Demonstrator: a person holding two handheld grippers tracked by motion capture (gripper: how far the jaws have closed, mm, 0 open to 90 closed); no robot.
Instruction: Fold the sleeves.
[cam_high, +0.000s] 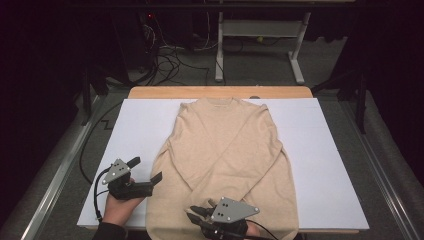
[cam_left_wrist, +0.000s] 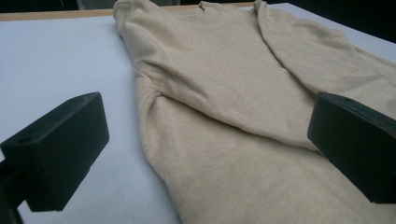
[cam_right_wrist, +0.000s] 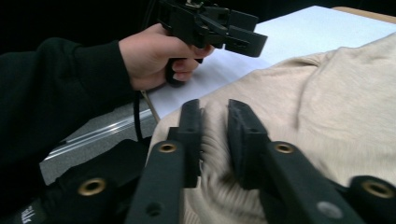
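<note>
Left gripper (cam_high: 148, 170): we hold it wide open, hovering off the sweater (cam_high: 225, 165)'s edge, ready for a corner. Right gripper (cam_right_wrist: 214, 140): jaws narrow around the ribbed hem (cam_right_wrist: 217, 186) bunched between them, likely to lift and fold.

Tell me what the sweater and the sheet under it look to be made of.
Sweater: beige knit, probably wool or cotton, matte and soft; ribbed hem shows in the right gripper view. Sheet: white, flat, smooth and matte, likely paper or thin board; which one is unclear.
</note>
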